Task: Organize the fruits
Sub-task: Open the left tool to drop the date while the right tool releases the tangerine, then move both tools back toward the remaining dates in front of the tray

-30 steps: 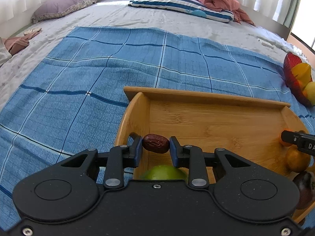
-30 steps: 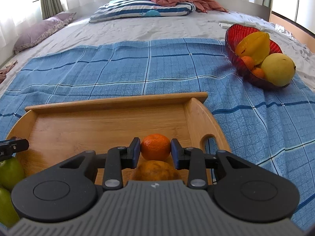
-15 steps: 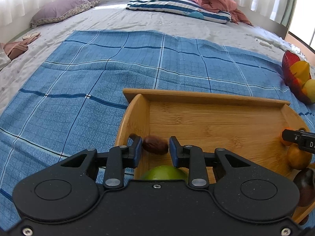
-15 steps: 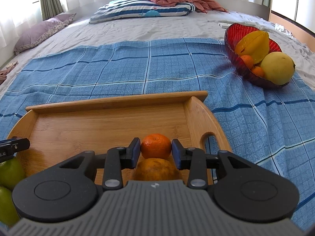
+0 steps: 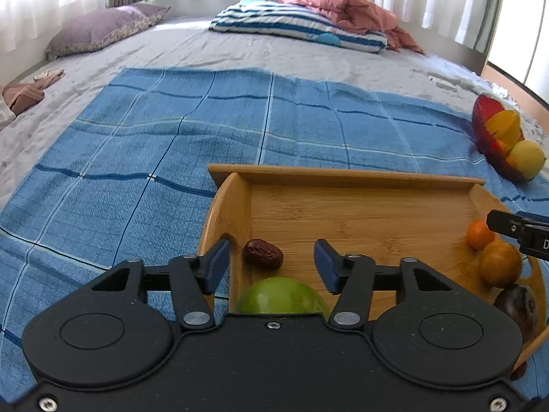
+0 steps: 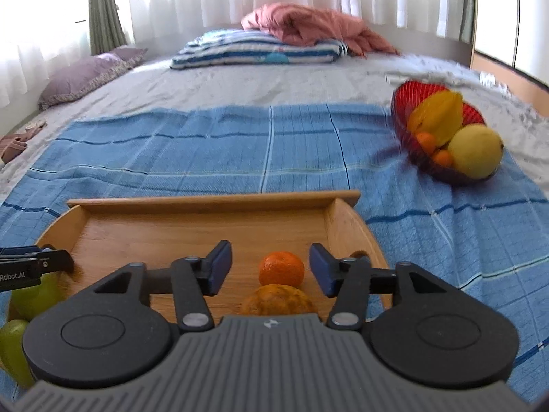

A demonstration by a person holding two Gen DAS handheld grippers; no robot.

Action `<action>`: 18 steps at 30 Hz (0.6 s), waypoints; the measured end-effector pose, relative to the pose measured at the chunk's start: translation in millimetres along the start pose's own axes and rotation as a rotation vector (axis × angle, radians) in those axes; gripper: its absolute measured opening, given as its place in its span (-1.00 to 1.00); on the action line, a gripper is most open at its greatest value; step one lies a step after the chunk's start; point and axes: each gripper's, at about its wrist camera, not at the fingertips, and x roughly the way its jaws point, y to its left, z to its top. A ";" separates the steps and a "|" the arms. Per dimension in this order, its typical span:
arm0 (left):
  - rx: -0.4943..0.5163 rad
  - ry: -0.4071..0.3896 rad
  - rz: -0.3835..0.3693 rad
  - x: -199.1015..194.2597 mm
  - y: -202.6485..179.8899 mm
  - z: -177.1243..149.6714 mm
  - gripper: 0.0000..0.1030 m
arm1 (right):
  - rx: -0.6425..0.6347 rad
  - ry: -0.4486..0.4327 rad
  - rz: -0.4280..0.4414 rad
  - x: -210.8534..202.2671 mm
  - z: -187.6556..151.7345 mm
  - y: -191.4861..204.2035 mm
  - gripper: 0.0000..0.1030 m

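Observation:
A wooden tray [image 5: 343, 175] [image 6: 212, 201] lies on a blue checked cloth. My left gripper [image 5: 272, 257] is open above the tray's left end; a brown date [image 5: 262, 253] lies free on the tray between its fingers, with a green apple [image 5: 281, 297] just below. My right gripper [image 6: 271, 267] is open above the tray's right end; a small orange mandarin [image 6: 281, 267] lies free between its fingers, with a larger orange fruit [image 6: 278, 300] in front of it. Green fruits [image 6: 31, 295] sit at the tray's left end.
A red bowl [image 6: 401, 103] holding a starfruit, a yellow fruit and small oranges sits on the cloth at the right. A dark fruit [image 5: 518, 305] lies at the tray's right end. Pillows and a pink blanket [image 6: 308, 27] lie at the bed's far end.
Both grippers have opened. The date, held a second ago, now rests on the tray; the mandarin has been let go and rests on the tray. Both grippers have pulled back slightly.

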 end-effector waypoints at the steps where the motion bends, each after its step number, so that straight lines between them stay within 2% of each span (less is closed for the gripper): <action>1: 0.007 -0.013 0.000 -4.3 -0.5 -1.6 0.15 | -0.009 -0.014 0.000 -4.5 -0.8 1.3 0.42; 5: 0.043 -0.061 0.005 -22.1 -6.2 -8.9 0.43 | -0.019 -0.063 0.010 -20.6 -3.6 5.0 0.55; 9: 0.065 -0.100 -0.011 -40.9 -10.3 -17.6 0.63 | -0.028 -0.104 0.016 -35.5 -9.3 8.2 0.66; 18: 0.052 -0.146 -0.042 -78.8 -12.5 -43.7 0.84 | -0.055 -0.186 0.038 -66.4 -37.5 15.5 0.75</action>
